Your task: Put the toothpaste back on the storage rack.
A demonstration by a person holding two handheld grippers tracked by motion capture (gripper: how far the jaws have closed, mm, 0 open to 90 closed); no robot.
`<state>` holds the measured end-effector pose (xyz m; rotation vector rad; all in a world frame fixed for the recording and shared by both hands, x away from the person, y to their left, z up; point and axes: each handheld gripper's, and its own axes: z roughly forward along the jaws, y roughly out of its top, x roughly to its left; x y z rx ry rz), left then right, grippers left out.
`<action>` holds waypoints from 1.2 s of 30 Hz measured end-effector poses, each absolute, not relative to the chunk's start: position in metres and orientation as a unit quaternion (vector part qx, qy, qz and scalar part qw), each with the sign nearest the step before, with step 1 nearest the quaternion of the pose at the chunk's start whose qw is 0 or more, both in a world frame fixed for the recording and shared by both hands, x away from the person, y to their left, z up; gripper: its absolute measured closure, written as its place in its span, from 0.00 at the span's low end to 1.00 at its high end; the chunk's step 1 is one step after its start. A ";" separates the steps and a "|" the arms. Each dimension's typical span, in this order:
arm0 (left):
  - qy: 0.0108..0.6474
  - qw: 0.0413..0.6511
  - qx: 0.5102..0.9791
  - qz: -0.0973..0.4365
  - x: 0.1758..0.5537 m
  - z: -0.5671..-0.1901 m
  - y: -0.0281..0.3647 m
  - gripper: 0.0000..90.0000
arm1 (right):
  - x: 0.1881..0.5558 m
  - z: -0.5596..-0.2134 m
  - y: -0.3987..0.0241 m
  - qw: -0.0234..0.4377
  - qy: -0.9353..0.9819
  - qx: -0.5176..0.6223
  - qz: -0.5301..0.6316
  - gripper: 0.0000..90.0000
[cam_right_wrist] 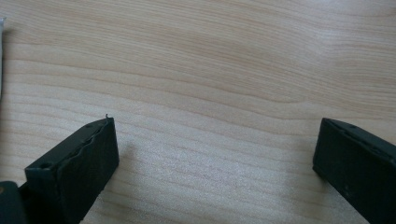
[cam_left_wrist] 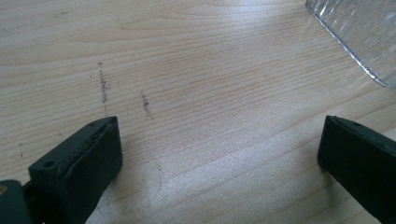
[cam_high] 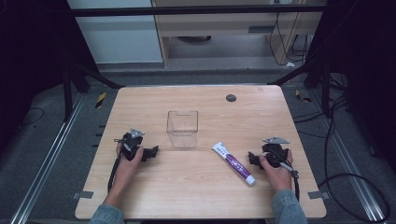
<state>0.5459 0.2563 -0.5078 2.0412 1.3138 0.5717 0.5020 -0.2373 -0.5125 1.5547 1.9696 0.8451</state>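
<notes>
The left gripper [cam_high: 150, 153] rests on the wooden table [cam_high: 187, 186] at the lower left of the high view, jaws wide apart over bare wood. The right gripper [cam_high: 252, 158] sits at the lower right, jaws likewise spread with nothing between them. Just left of the right gripper lies a white and purple tube [cam_high: 232, 163], slanted, cap toward the bottom of the frame. At mid-frame stands a clear plastic container [cam_high: 182, 128], upright and empty, near the left gripper; its corner [cam_left_wrist: 359, 37] shows at the upper right of the left gripper view.
</notes>
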 end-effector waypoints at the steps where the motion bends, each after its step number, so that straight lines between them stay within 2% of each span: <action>1: 0.499 0.318 0.776 0.217 0.546 -0.508 0.256 0.00 | 0.502 -0.513 -0.237 0.244 0.724 0.566 0.310 0.01; 8: 0.496 0.320 0.778 0.216 0.545 -0.508 0.258 0.00 | 0.502 -0.513 -0.238 0.242 0.730 0.556 0.315 0.02; 12: 0.488 0.321 0.784 0.212 0.545 -0.508 0.260 0.00 | 0.503 -0.509 -0.242 0.253 0.714 0.572 0.316 0.16; 16: 0.491 0.320 0.782 0.214 0.544 -0.508 0.260 0.00 | 0.496 -0.488 -0.233 0.271 0.731 0.544 0.310 0.20; 21: 0.498 0.319 0.777 0.217 0.546 -0.508 0.258 0.00 | 0.486 -0.456 -0.219 0.269 0.748 0.525 0.304 0.25; 30: 0.505 0.317 0.772 0.219 0.550 -0.508 0.257 0.00 | 0.486 -0.425 -0.170 0.214 0.795 0.488 0.289 0.33; 36: 0.503 0.318 0.773 0.219 0.551 -0.508 0.257 0.00 | 0.490 -0.425 -0.145 0.183 0.812 0.477 0.281 0.37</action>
